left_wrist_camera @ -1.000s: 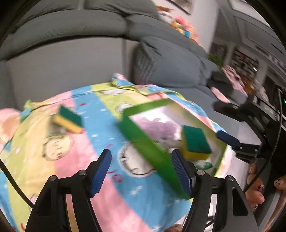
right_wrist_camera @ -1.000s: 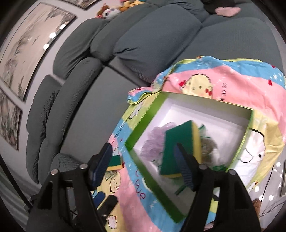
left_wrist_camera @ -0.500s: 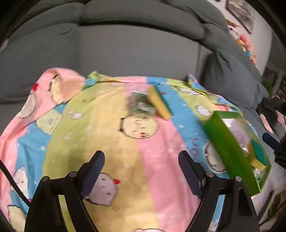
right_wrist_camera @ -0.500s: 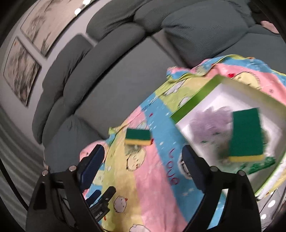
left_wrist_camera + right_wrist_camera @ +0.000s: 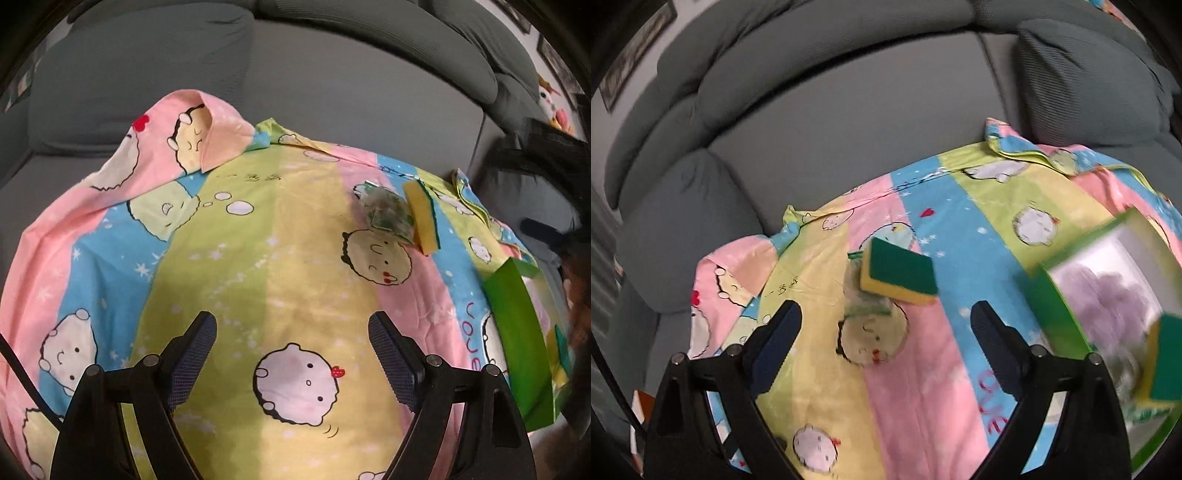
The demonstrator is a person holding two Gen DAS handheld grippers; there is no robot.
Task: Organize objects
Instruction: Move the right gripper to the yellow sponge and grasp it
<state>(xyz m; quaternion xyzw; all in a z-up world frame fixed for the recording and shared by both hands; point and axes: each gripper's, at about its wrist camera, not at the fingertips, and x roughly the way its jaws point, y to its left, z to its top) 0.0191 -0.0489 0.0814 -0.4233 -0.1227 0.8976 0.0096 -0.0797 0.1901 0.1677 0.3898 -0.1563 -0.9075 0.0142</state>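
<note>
Just ahead of right tool (image 5: pixel 884 328) (gaping): sponge (image 5: pixel 899 271).

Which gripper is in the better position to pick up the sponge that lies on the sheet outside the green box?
Probably the right gripper: the sponge lies just ahead of its open, empty jaws. For the left gripper, the sponge lies far off to one side.

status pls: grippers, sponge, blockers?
Left gripper open, empty. Right gripper just opened, empty. Loose sponge on sheet, outside green box. Nothing blocking.
</note>
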